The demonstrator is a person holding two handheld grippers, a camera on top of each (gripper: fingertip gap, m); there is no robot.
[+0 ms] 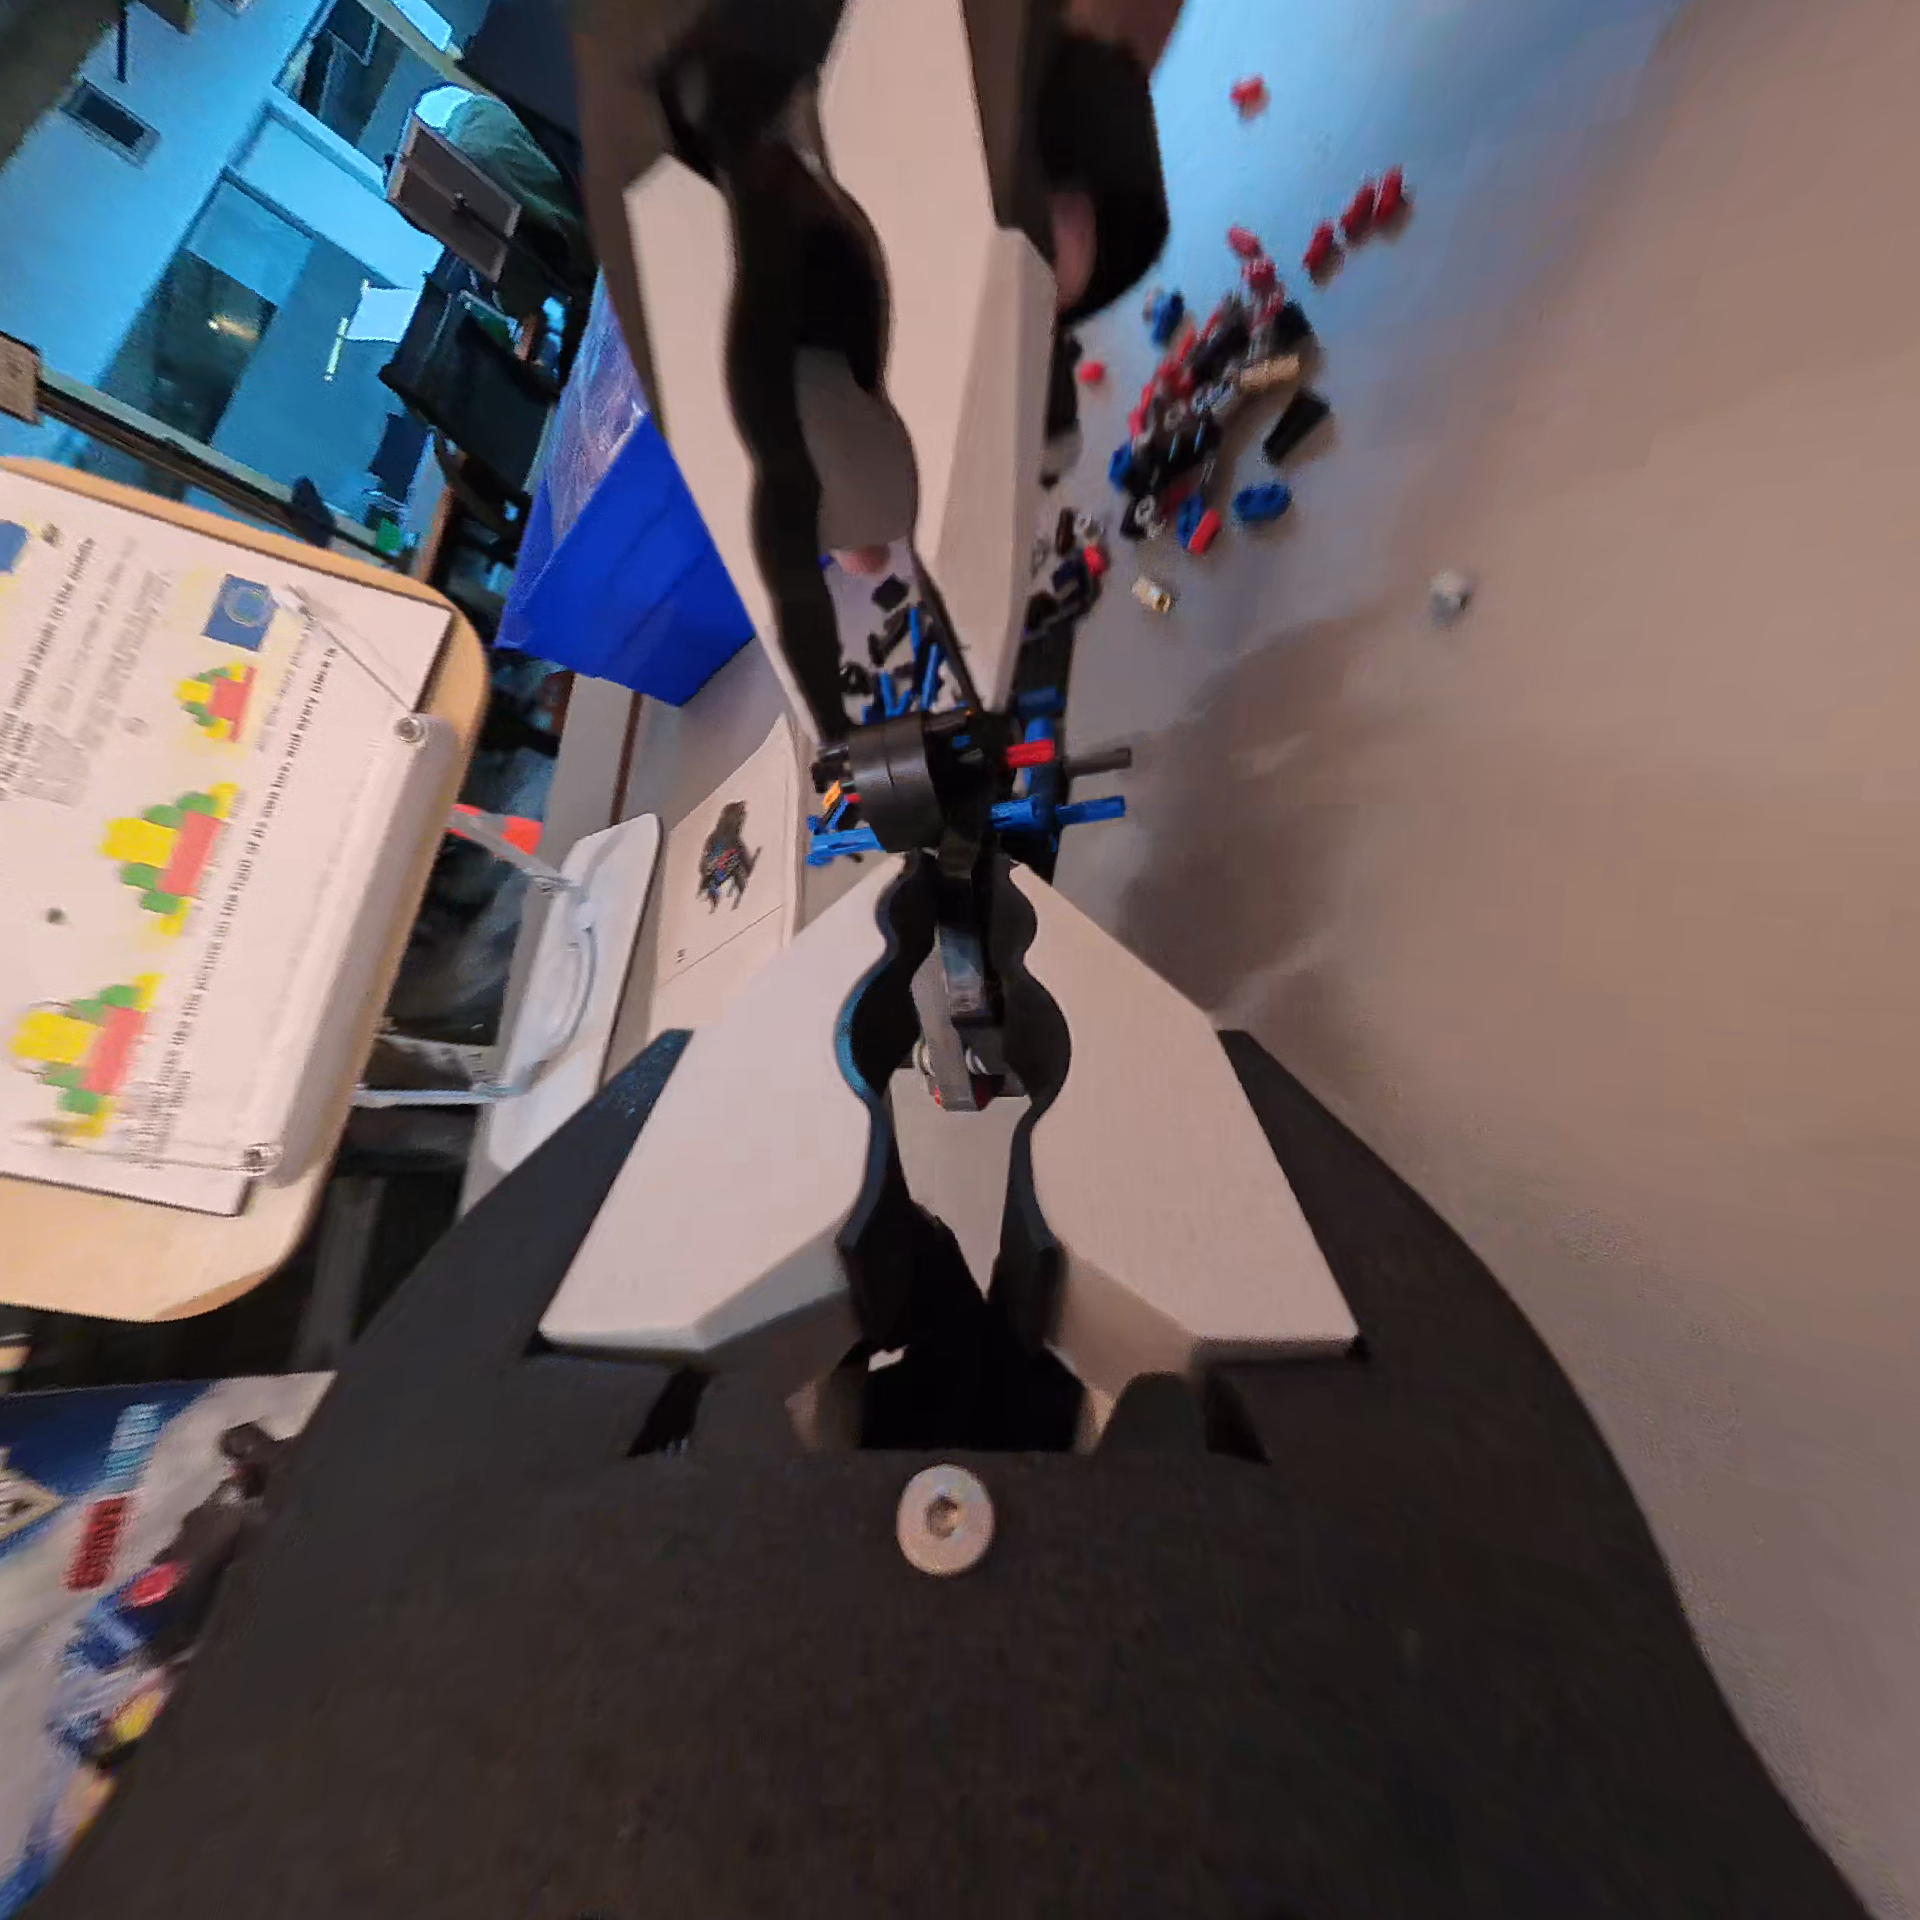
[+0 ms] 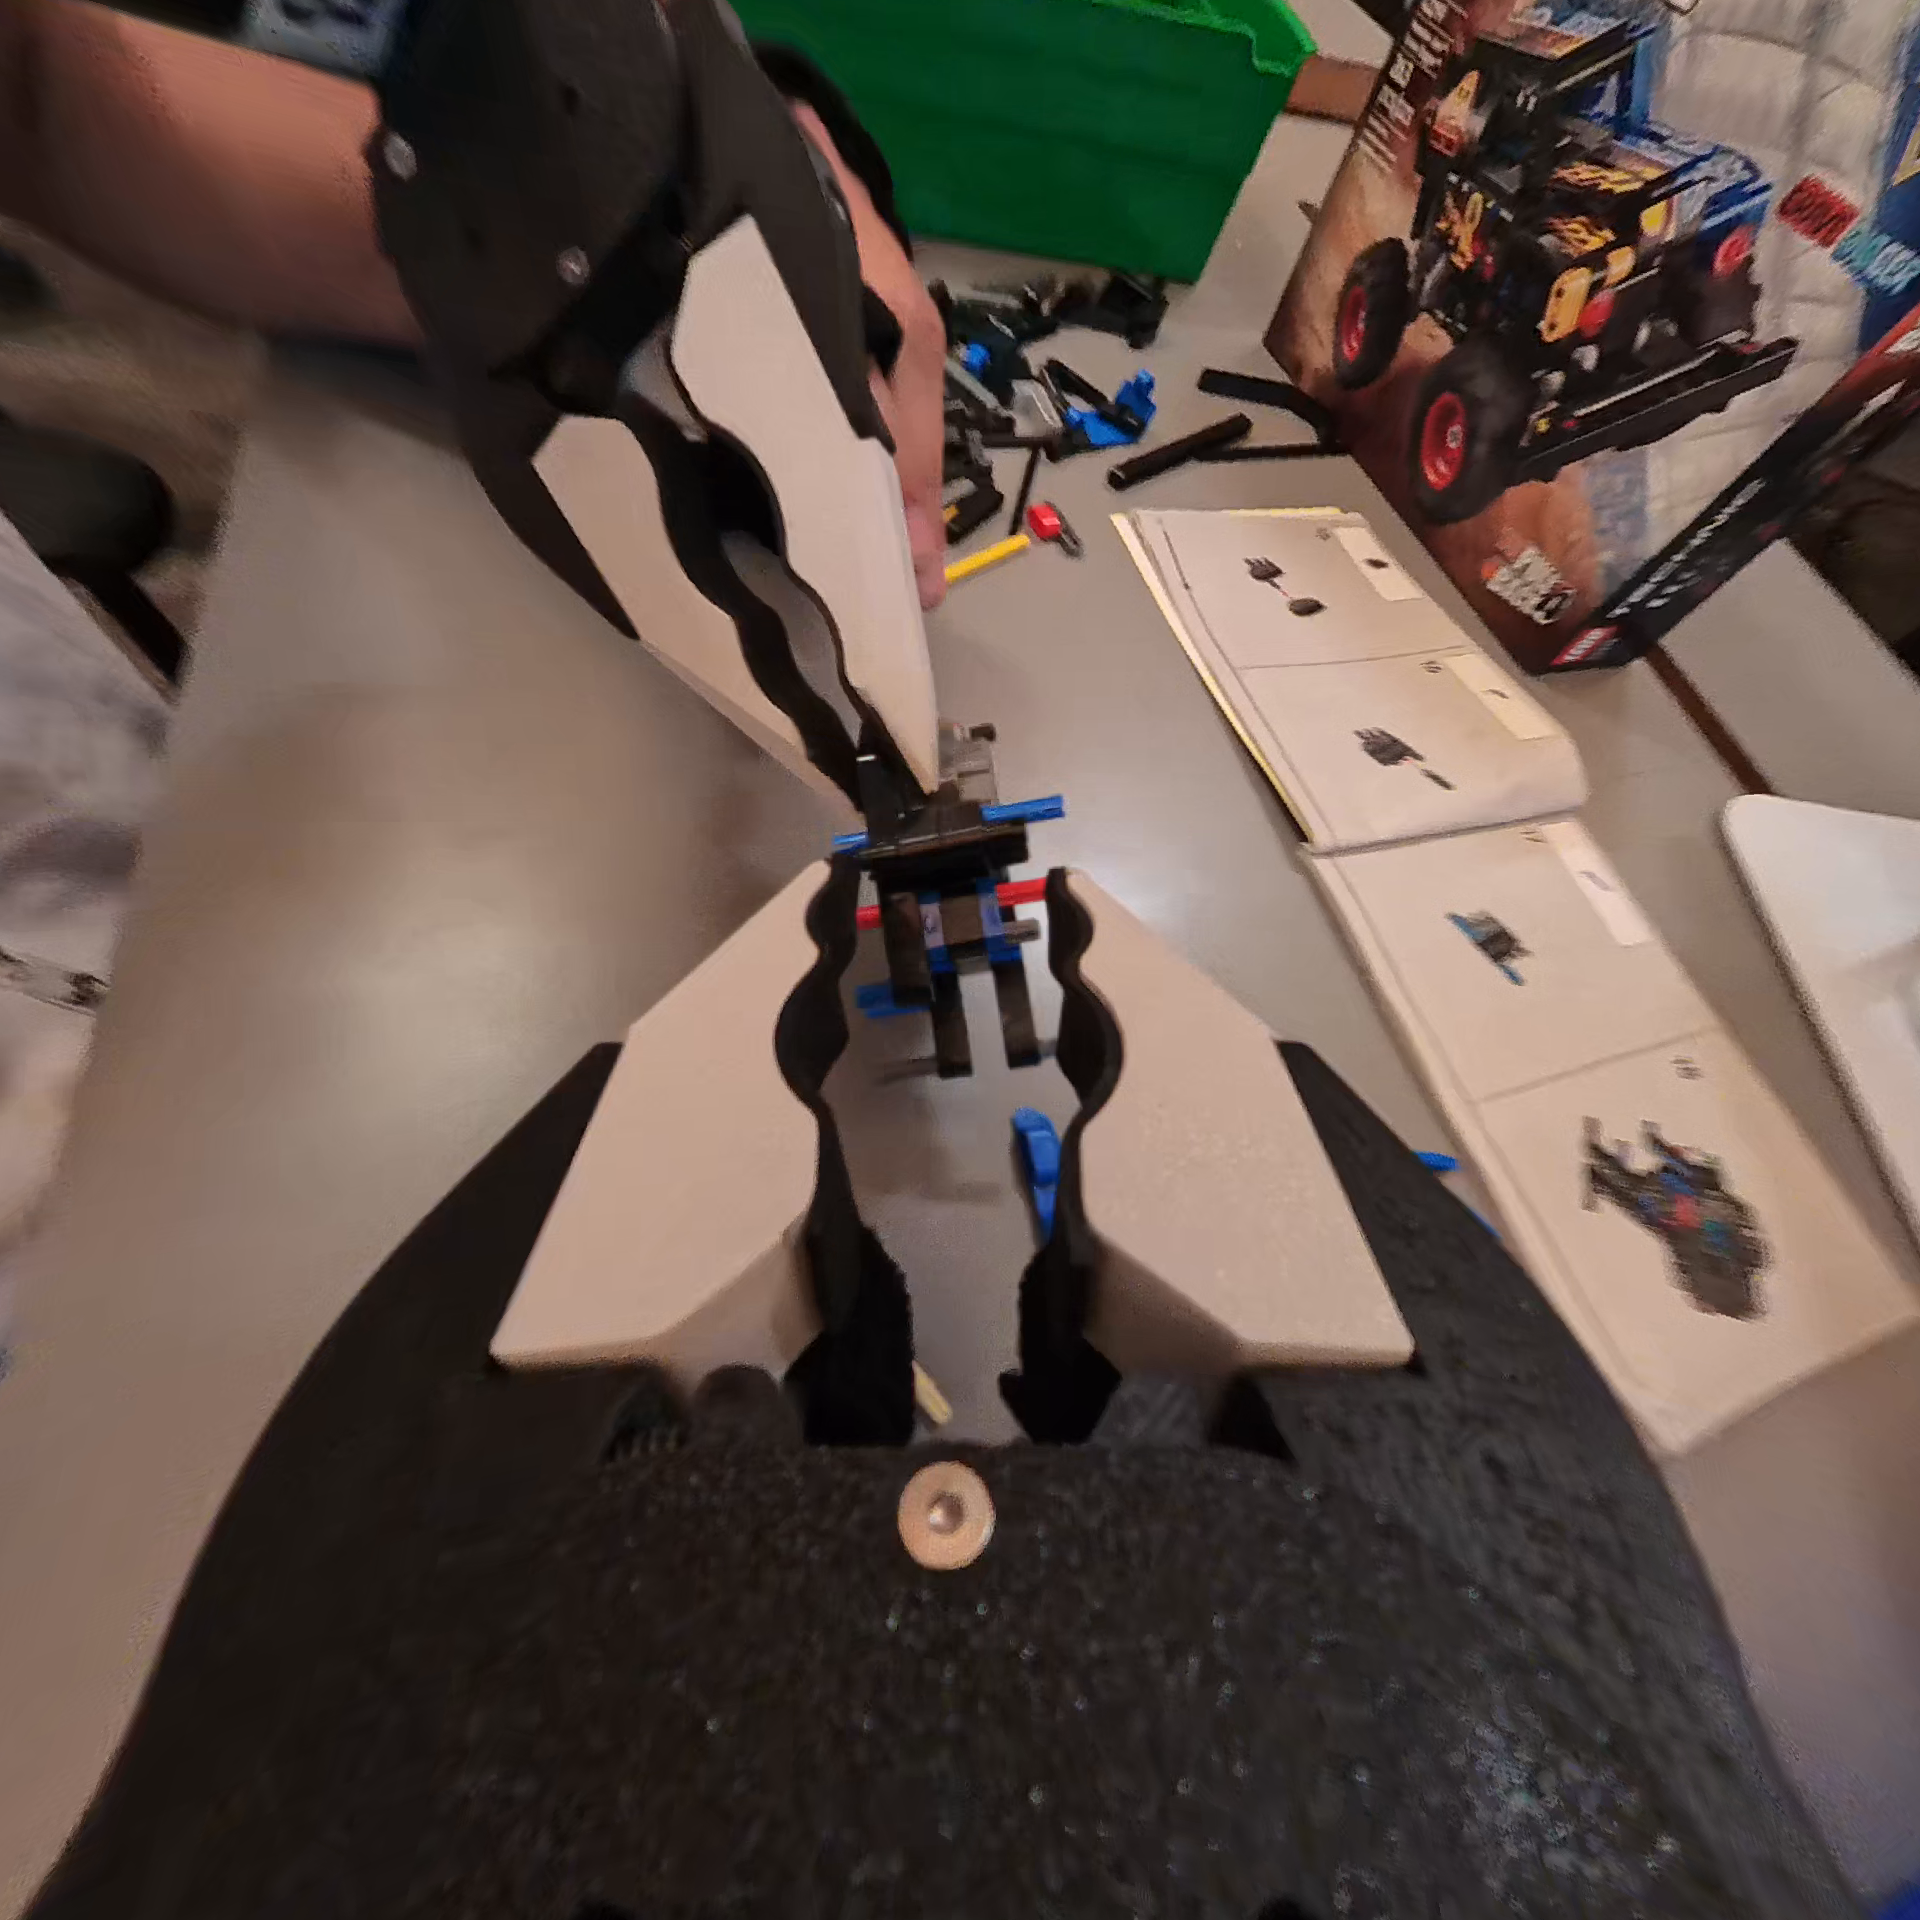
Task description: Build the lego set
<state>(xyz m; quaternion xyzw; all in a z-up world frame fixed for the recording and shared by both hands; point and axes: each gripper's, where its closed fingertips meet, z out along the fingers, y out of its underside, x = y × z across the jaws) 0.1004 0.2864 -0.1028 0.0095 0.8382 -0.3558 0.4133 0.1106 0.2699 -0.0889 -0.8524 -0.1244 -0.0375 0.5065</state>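
My left gripper [image 1: 951, 894] pinched the lego assembly [image 2: 951, 914], its long axis toward my half-open, empty right gripper [image 2: 948, 883].

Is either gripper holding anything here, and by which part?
The left gripper is shut on the lego assembly, pinching its black beam end. The right gripper straddles the other end, open, with gaps either side.

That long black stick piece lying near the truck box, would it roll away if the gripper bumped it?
Probably yes. The black stick looks round like a rod and lies flat on the smooth grey table, so a sideways nudge could set it rolling. It looks stiff, not bendy, and likely light. The set box just behind might stop it.
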